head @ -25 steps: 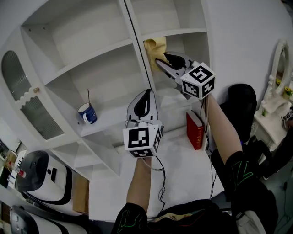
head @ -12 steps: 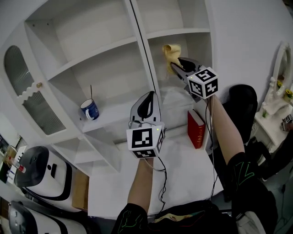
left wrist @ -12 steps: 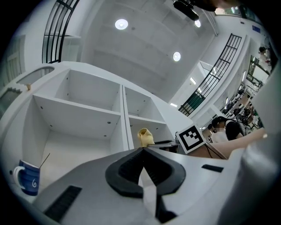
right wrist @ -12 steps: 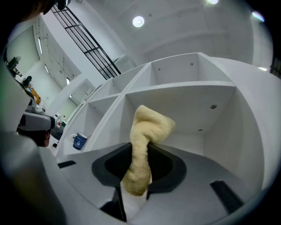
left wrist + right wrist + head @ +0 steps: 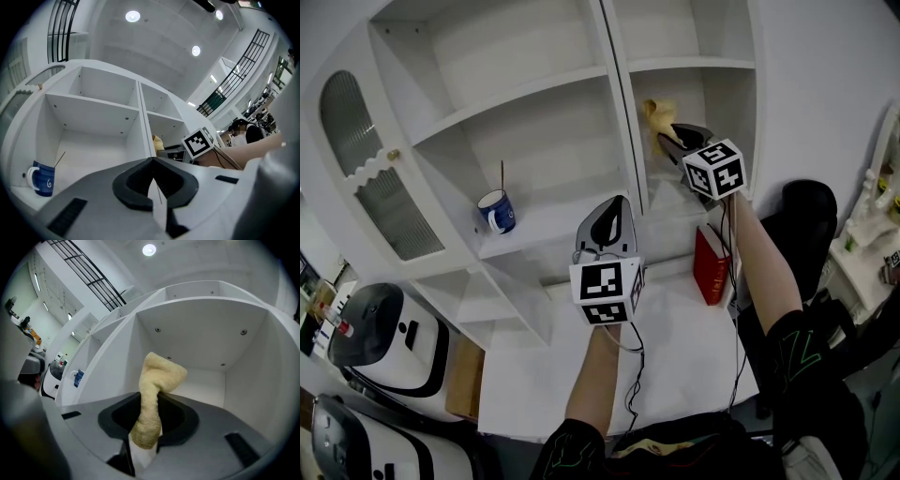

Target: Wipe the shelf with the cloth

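Note:
A yellow cloth (image 5: pixel 658 116) sticks up out of my right gripper (image 5: pixel 668 139), which is shut on it, inside the upper right compartment of the white shelf unit (image 5: pixel 546 217). In the right gripper view the cloth (image 5: pixel 157 380) rises twisted from the shut jaws of the right gripper (image 5: pixel 144 439), in front of the compartment's back wall (image 5: pixel 206 380). It hangs in the air, a little below the board above. My left gripper (image 5: pixel 613 204) is lower, in front of the central divider, shut and empty. The left gripper (image 5: pixel 152 163) looks at the cloth (image 5: pixel 158 142).
A blue mug (image 5: pixel 497 212) with a stick in it stands on the left middle shelf, also the mug (image 5: pixel 42 178). A red book (image 5: pixel 710 265) leans upright at the lower right. A glass cabinet door (image 5: pixel 370 169) is at the left, and white machines (image 5: pixel 384 352) stand below.
The right gripper and cloth have come down from the upper shelf board and off the divider. The head view has shifted. The left gripper has hardly moved.

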